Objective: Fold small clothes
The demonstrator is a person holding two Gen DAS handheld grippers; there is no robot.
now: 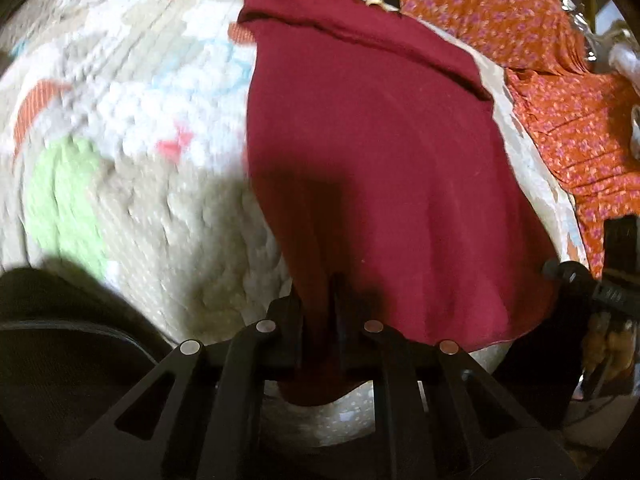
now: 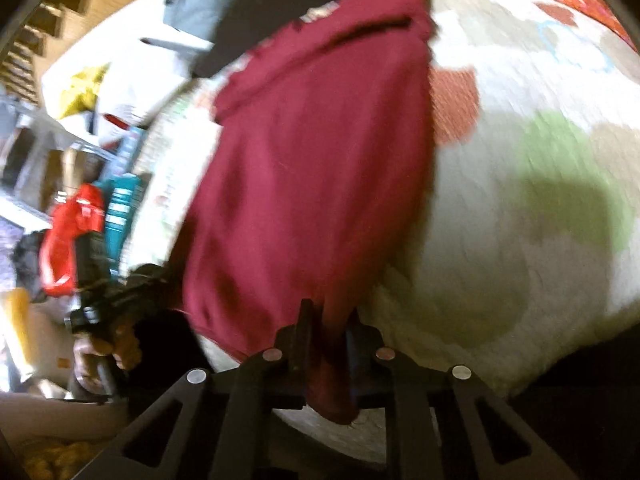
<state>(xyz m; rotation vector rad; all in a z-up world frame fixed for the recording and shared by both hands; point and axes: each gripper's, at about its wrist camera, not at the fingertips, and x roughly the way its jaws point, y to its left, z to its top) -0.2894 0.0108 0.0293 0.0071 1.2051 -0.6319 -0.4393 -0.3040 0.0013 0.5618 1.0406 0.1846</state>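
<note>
A dark red garment [image 1: 360, 140] lies spread over a white patterned quilt [image 1: 140, 120], its far end folded over. My left gripper [image 1: 320, 292] is shut on the garment's near left corner, cloth bunched between its jaws. In the right wrist view the same garment [image 2: 320, 160] stretches away from my right gripper [image 2: 328, 320], which is shut on the near right corner, with cloth hanging below the jaws. The right gripper also shows at the right edge of the left wrist view [image 1: 580, 280]. The left gripper and the hand holding it show in the right wrist view [image 2: 108, 312].
An orange flowered garment [image 1: 540, 60] lies on the quilt to the right of the red one. Beyond the quilt's left edge in the right wrist view are boxes and clutter [image 2: 120, 200], a red object [image 2: 72, 240] and shelving [image 2: 40, 40].
</note>
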